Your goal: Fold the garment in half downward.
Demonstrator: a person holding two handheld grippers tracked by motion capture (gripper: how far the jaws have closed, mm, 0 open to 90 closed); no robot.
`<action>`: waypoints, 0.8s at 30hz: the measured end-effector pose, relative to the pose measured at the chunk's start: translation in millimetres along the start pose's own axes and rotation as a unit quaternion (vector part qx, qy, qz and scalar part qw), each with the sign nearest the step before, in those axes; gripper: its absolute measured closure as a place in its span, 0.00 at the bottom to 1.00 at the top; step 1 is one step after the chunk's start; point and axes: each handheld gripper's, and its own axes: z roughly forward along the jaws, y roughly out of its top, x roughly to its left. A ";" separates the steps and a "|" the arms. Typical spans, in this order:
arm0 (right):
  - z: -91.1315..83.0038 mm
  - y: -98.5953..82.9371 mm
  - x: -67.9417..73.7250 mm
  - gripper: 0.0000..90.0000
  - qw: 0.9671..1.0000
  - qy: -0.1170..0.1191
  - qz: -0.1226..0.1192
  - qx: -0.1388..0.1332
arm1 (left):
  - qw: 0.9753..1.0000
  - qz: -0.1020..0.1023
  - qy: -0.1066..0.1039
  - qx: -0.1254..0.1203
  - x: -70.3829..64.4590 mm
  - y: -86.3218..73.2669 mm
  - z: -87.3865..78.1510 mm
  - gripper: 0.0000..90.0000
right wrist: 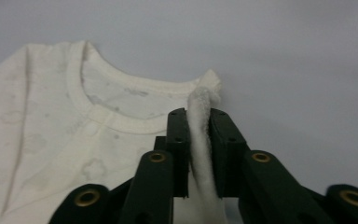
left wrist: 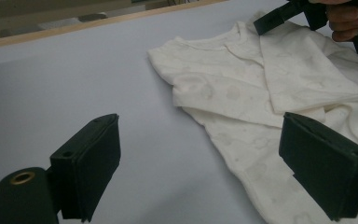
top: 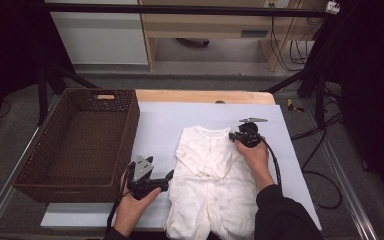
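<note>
the right gripper (right wrist: 199,135) is pinching a fold of the white cotton baby romper (top: 210,175) at the shoulder beside the neckline, its two black jaws closed tight on the bunched cloth, probably to lift and fold that side across the body. in the high view the right gripper (top: 245,134) is sitting at about one o'clock from the middle of the garment, with the person's right hand (top: 254,156) wrapped around its handle.

the left gripper (left wrist: 205,158) is hanging with its jaws spread wide and nothing between them, just off the garment's edge at about nine o'clock, as if waiting to pin or take the other side. from above, the left gripper (top: 152,180) is nearly touching the romper's waist.

the romper itself is lying flat, neck toward twelve o'clock, one sleeve already folded over the chest, on the pale lilac sheet (top: 160,125) covering the wooden table (top: 200,96). over at nine to ten o'clock the dark brown woven wicker basket (top: 125,145) is standing empty, likely to receive the garment once folded.
</note>
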 end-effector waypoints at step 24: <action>-74.1 -58.9 73.7 0.97 0.990 0.108 -0.053 -0.075 | 1.000 0.004 0.002 0.005 1.1 -0.8 0.5 0.14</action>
